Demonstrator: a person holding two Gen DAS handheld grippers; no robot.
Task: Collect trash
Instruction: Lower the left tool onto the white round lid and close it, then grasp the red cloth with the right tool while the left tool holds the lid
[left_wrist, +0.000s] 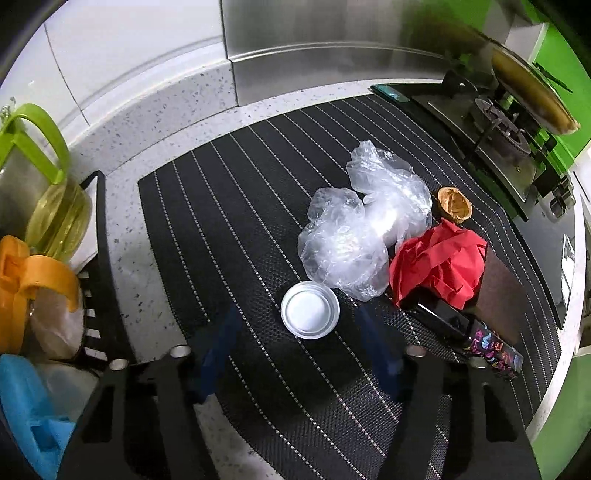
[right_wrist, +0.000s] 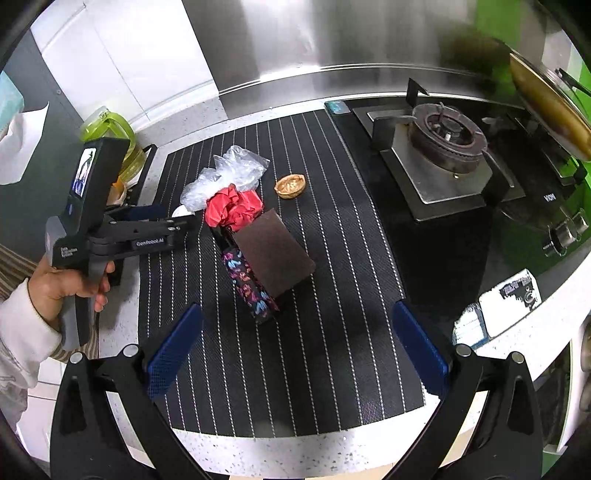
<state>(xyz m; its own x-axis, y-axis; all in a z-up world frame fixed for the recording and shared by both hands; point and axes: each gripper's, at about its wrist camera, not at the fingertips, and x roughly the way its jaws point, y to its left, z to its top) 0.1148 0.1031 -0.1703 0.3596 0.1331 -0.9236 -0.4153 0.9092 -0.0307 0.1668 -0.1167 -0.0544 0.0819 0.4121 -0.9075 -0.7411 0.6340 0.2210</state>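
On the black striped mat (left_wrist: 229, 206) lies a small round white lid (left_wrist: 310, 309), with a crumpled clear plastic bag (left_wrist: 362, 221) behind it. To its right are red crumpled paper (left_wrist: 439, 258), a walnut shell (left_wrist: 455, 205) and a black patterned box (left_wrist: 491, 350) with a brown flap. My left gripper (left_wrist: 295, 317) hangs over the lid, its blurred blue fingers on either side and not touching it. My right gripper (right_wrist: 297, 308) stands wide open above bare mat, in front of the box (right_wrist: 255, 291) and the red paper (right_wrist: 232, 208). A hand (right_wrist: 70, 284) holds the left gripper (right_wrist: 184, 221).
A gas stove (right_wrist: 447, 144) sits right of the mat, with a tilted glass pan lid (right_wrist: 550, 107) above it. Oil bottles with green (left_wrist: 37, 155) and orange (left_wrist: 26, 280) handles fill a black rack at the left. Printed cards (right_wrist: 498, 310) lie on the counter's right edge.
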